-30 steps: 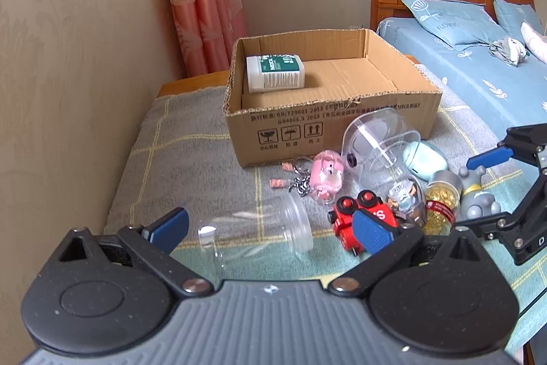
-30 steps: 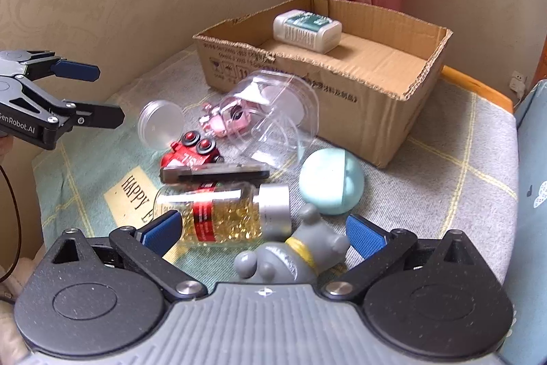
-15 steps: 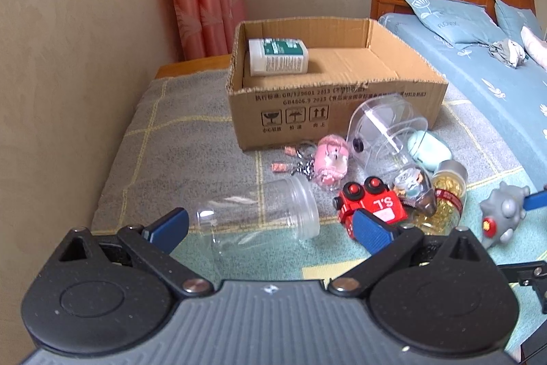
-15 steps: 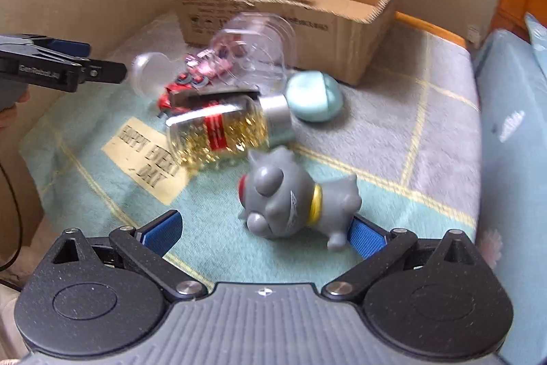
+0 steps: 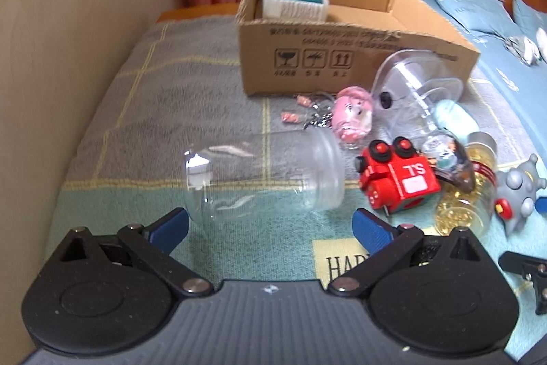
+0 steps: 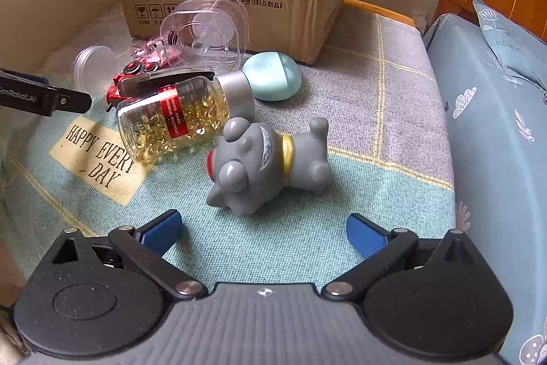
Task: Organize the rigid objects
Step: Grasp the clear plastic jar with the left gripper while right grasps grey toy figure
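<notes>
On blanket [image 6: 307, 228]: "HAPPY EVERY DAY"

My checked blanket [image 6: 393, 98] carries the cardboard box [image 6: 301, 23] at its far end. Just before the box lie my clear case [image 6: 205, 33], teal egg [image 6: 273, 76], capsule bottle [image 6: 181, 118], grey dog [image 6: 270, 159], red toy [image 5: 398, 180] and clear jar [image 5: 266, 173].

Left gripper [image 5: 270, 224] now nearer the clear bottle [image 5: 263, 175]; right gripper [image 6: 263, 228] backed off the gray dog [image 6: 270, 165].
</notes>
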Motion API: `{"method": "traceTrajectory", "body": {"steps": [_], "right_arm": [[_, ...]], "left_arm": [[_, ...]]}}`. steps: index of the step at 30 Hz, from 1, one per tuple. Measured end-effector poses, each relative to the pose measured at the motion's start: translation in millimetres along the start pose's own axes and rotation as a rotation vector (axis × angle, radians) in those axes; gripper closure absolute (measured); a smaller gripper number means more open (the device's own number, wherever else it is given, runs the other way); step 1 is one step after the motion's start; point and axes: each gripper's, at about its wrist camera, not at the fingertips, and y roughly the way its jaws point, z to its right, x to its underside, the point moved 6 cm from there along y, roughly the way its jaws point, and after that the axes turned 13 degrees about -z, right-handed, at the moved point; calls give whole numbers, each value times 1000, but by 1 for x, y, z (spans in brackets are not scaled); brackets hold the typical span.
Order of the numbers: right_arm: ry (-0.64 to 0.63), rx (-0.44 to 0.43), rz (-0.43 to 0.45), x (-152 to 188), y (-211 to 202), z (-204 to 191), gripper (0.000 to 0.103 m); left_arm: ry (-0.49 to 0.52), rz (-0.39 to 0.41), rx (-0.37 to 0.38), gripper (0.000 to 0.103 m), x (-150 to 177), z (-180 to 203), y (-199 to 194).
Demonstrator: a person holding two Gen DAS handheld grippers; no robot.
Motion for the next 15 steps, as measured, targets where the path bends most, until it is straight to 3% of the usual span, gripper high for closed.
{"method": "traceTrajectory", "body": {"steps": [8, 15], "right_arm": [[-10, -3, 36, 1, 1, -1, 0], [-38, -15, 51, -2, 2, -1, 0]], "left_arm": [[-52, 43, 1, 1, -13, -7, 4], [-84, 57, -53, 1, -19, -23, 5]]}}
